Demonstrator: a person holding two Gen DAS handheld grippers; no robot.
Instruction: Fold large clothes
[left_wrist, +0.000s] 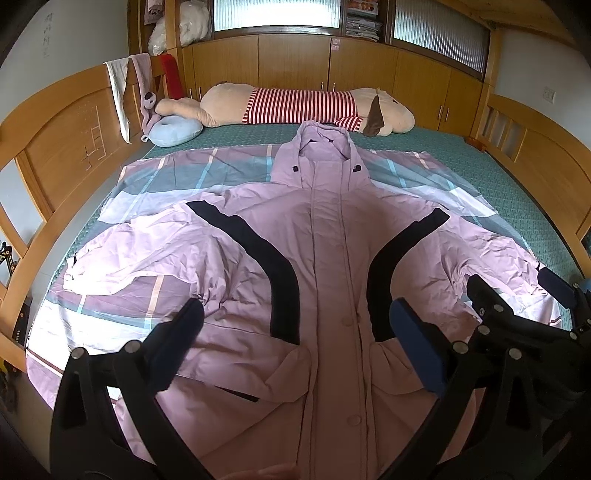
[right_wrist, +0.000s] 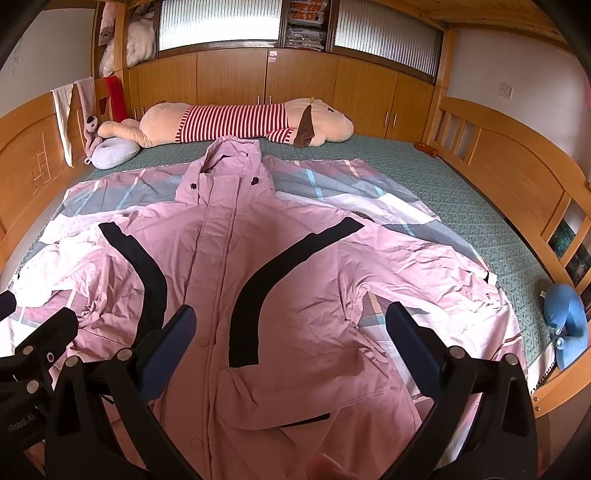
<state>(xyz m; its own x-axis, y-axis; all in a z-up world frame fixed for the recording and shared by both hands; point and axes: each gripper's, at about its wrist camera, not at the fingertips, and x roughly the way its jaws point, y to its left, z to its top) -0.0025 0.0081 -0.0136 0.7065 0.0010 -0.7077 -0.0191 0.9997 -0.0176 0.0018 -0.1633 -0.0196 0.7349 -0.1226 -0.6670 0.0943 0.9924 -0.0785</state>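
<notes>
A large pale-pink hooded coat with curved black panels (left_wrist: 332, 266) lies face up and spread flat on a bed, resting on a pink, grey and white checked sheet (left_wrist: 155, 177) that covers part of a green patterned mattress (left_wrist: 461, 155). Its hood points toward the far wooden cabinets, its buttoned front runs down the middle, and both sleeves are spread out to the sides, creased.

The left hand-held gripper (left_wrist: 295, 343) hangs above the lower front of the coat with its blue-padded fingers (left_wrist: 177, 343) wide apart, holding nothing; the button placket lies between the two fingers in the left wrist view, and the left sleeve lies just beyond the left finger. Whether the fingers touch the cloth cannot be told.

The right hand-held gripper (right_wrist: 291, 350) is likewise spread open and empty. In the right wrist view its fingers (right_wrist: 417, 350) frame the right-hand black panel and the right front of the coat (right_wrist: 295, 258), with the placket just inside the left finger. The two grippers sit side by side, each showing at the edge of the other's view.

A long beige plush toy in a red-and-white striped shirt (left_wrist: 295, 103) lies across the far side of the bed, just beyond the hood. A pale blue neck pillow (left_wrist: 177, 131) sits by the headboard, and a blue plush toy (right_wrist: 565, 321) lies at the bed's right edge.
</notes>
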